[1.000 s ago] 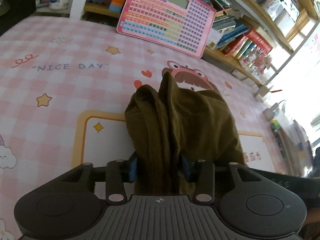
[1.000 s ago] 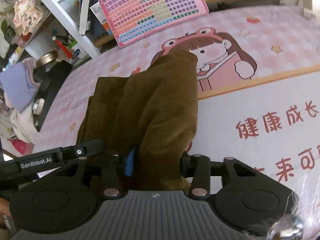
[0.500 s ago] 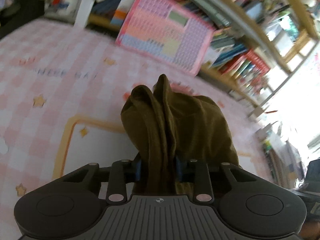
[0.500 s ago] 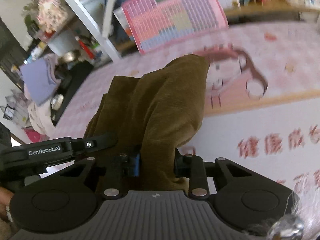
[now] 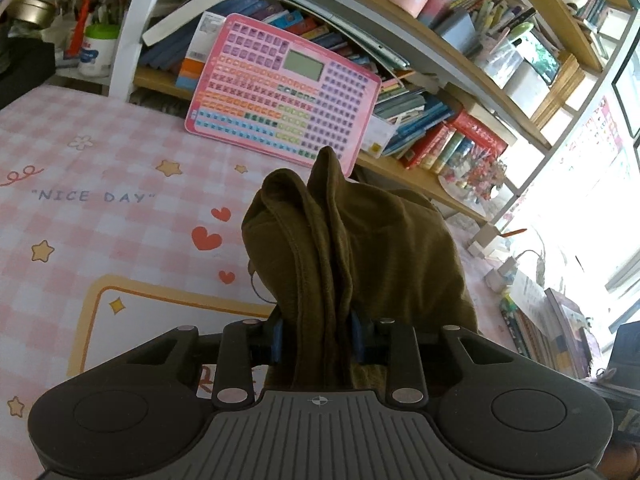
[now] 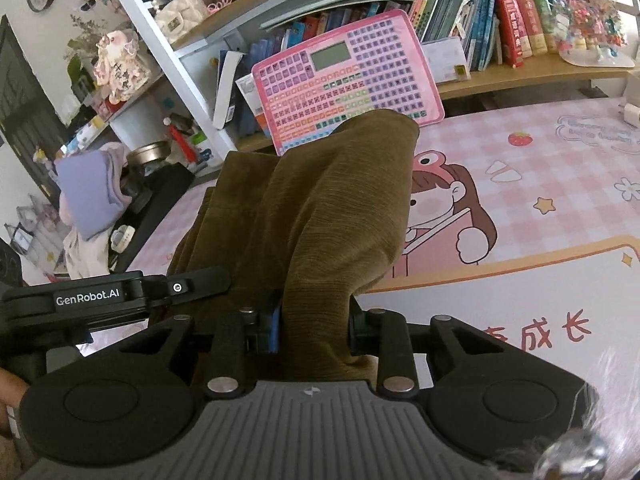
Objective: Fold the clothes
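An olive-brown garment (image 5: 360, 248) is bunched up and held above the pink checked mat (image 5: 100, 216). My left gripper (image 5: 318, 336) is shut on a thick fold of it, the cloth rising in front of the camera. In the right wrist view the same olive-brown garment (image 6: 320, 208) drapes over and forward of my right gripper (image 6: 314, 330), which is shut on another fold. The left gripper's body (image 6: 100, 300) shows at the left of the right wrist view, close beside the cloth. Both sets of fingertips are buried in the fabric.
A pink toy keyboard tablet (image 5: 280, 92) leans against the bookshelf (image 5: 460, 136) at the mat's far edge. A cartoon girl print (image 6: 448, 204) covers the mat's middle. Clutter and a lilac cloth (image 6: 88, 188) sit off the left edge. Books lie stacked at the right (image 5: 540, 320).
Both grippers have lifted and tilted upward with the garment still held, so more of the bookshelf shows and less of the mat. The grip on the cloth is unchanged.
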The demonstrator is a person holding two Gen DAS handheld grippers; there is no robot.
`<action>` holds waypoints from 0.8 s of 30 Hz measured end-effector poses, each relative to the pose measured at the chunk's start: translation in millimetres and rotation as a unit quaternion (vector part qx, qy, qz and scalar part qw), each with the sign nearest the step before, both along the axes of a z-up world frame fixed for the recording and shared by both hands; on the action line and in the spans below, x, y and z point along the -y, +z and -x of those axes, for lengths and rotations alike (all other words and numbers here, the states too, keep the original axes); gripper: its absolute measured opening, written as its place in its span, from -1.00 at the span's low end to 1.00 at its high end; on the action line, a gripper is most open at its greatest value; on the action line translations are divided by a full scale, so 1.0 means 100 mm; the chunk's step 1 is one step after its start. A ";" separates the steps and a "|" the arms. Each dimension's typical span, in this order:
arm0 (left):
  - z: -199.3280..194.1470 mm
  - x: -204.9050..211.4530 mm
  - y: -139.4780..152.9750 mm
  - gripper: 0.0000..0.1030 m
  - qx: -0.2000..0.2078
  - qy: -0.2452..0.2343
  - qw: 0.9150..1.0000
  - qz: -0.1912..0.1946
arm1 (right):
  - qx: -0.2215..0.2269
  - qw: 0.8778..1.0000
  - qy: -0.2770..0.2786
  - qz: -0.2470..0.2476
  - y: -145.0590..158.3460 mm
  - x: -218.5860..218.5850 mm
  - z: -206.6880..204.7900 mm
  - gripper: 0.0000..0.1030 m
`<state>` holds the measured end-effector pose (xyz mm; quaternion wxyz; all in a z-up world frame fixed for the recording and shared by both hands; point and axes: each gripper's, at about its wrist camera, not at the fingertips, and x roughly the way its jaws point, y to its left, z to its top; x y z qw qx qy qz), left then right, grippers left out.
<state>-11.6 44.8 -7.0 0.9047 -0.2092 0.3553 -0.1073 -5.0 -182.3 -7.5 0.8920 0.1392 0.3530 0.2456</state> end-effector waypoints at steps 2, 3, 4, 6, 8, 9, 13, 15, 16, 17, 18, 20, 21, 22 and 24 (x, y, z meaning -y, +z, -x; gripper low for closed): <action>0.01 0.00 0.00 -0.43 -0.001 0.001 1.000 0.000 | 0.000 1.000 -0.001 0.000 0.00 0.01 0.00 -0.48; 0.01 0.00 0.00 -0.43 -0.002 0.001 1.000 0.001 | 0.001 1.000 -0.001 -0.001 0.00 0.02 0.00 -0.48; 0.01 -0.01 -0.01 -0.43 -0.002 0.002 1.000 0.002 | 0.001 1.000 -0.001 -0.001 0.00 0.03 0.01 -0.48; -0.01 -0.02 -0.02 -0.43 -0.005 0.001 1.000 0.005 | 0.001 1.000 -0.002 -0.001 0.00 0.04 0.01 -0.48; -0.05 -0.04 -0.04 -0.43 -0.006 -0.001 1.000 0.009 | 0.001 1.000 -0.002 -0.002 0.00 0.06 0.01 -0.48; -0.07 -0.06 -0.04 -0.43 -0.007 -0.002 1.000 0.010 | 0.001 1.000 -0.004 -0.001 -0.01 0.04 0.00 -0.48; -0.21 -0.20 -0.06 -0.43 -0.007 -0.007 1.000 0.017 | 0.001 1.000 -0.008 0.007 0.01 -0.07 -0.10 -0.48; -0.31 -0.30 -0.06 -0.43 -0.007 -0.009 1.000 0.021 | 0.004 1.000 -0.007 0.012 0.03 -0.16 -0.18 -0.48; -0.36 -0.35 -0.06 -0.43 -0.007 -0.009 1.000 0.024 | 0.006 1.000 -0.007 0.014 0.04 -0.21 -0.23 -0.48; -0.42 -0.40 -0.06 -0.43 -0.007 -0.010 1.000 0.026 | 0.008 1.000 -0.005 0.016 0.05 -0.26 -0.30 -0.48; -0.50 -0.46 -0.05 -0.43 -0.006 -0.009 1.000 0.027 | 0.010 1.000 -0.004 0.018 0.07 -0.31 -0.37 -0.48; -0.65 -0.57 -0.05 -0.43 -0.003 -0.009 1.000 0.030 | 0.015 1.000 -0.001 0.023 0.10 -0.44 -0.53 -0.48; -0.74 -0.63 -0.06 -0.42 -0.002 -0.009 1.000 0.030 | 0.018 0.999 0.001 0.026 0.11 -0.50 -0.62 -0.48; -0.83 -0.69 -0.07 -0.42 -0.001 -0.008 0.999 0.031 | 0.020 0.999 0.003 0.029 0.12 -0.57 -0.71 -0.48; -1.01 -0.80 -0.10 -0.42 0.000 -0.008 0.999 0.032 | 0.026 0.999 0.007 0.037 0.14 -0.70 -0.89 -0.48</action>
